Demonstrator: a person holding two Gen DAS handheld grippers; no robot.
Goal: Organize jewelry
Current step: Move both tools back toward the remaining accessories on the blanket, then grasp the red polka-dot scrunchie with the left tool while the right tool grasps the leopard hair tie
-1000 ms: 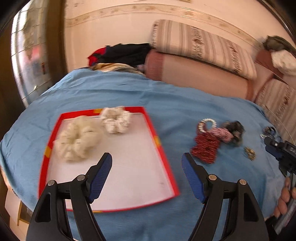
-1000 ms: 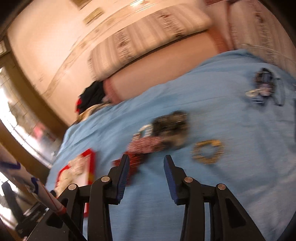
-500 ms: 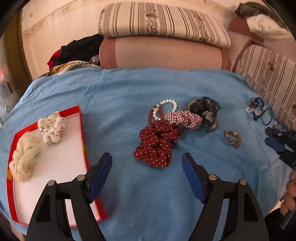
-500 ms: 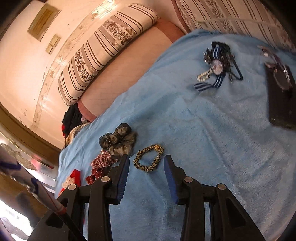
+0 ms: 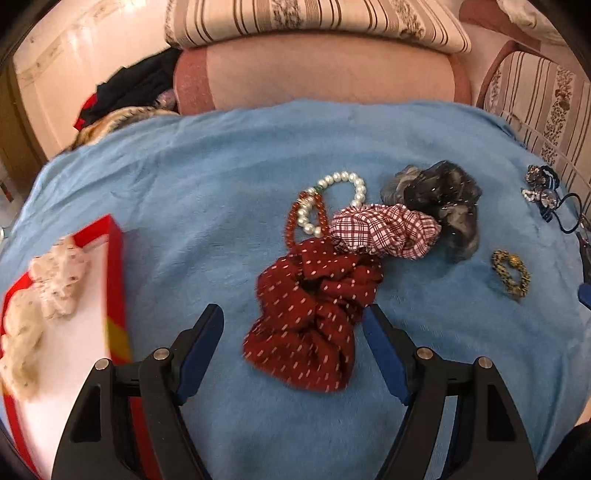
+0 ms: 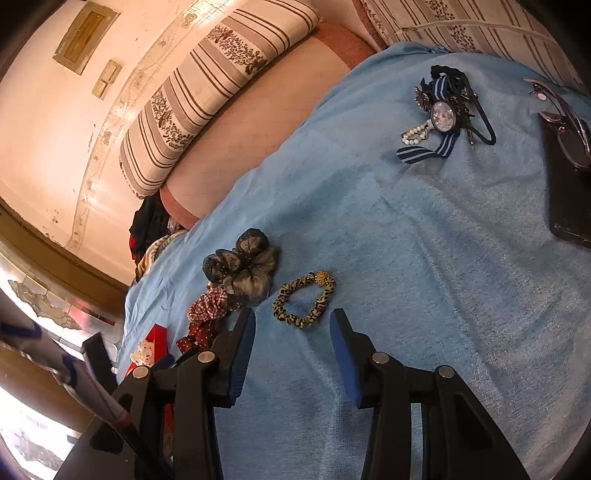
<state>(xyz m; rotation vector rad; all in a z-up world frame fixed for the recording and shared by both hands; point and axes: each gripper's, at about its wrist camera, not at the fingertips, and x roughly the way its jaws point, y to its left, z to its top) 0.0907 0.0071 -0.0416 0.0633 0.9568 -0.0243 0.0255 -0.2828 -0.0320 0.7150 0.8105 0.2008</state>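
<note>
A blue blanket (image 5: pixel 207 184) is covering the bed, striped pillows (image 5: pixel 314 18) lying against a pink wall (image 6: pixel 44 122). Scrunchies (image 5: pixel 314 295) are lying mid-blanket beside a red tray (image 5: pixel 116 258). The left gripper (image 5: pixel 293 328) is hanging spread wide over them; the right gripper (image 6: pixel 291 334) is opening, empty, near a leopard band (image 6: pixel 304 299).

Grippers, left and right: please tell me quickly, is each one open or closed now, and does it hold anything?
Left gripper: open, holding nothing; the red dotted scrunchie lies between its fingers.
Right gripper: opening, holding nothing; the leopard-print hair tie lies just ahead.
</note>
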